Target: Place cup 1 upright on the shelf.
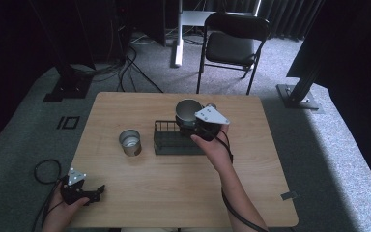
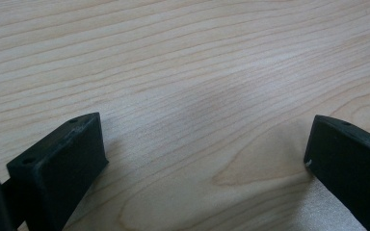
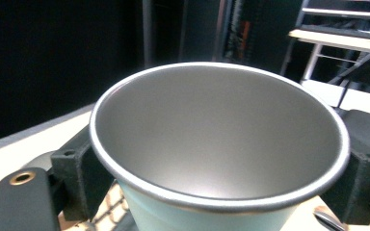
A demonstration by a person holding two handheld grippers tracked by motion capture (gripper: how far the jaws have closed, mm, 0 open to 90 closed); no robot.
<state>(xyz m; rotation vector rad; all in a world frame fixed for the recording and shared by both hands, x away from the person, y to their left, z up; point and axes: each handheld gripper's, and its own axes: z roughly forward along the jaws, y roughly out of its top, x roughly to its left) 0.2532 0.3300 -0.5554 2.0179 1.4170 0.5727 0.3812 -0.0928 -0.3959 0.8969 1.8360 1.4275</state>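
Our right gripper (image 1: pixel 196 126) clamps one metal cup (image 1: pixel 188 111), upright, mouth upward, above the wire basket (image 1: pixel 166 140); our left gripper (image 1: pixel 95 193) gapes wide. Second cup (image 1: pixel 130 142) stands apart.

— What is the cup (image 3: pixel 221 144) made of?
— Brushed metal, dull satin inside, with a smooth rolled rim.
— And the tabletop (image 2: pixel 197 62)?
— Pale wood, grained, matt. The left claw (image 2: pixel 207 163) looks like matt black plastic.
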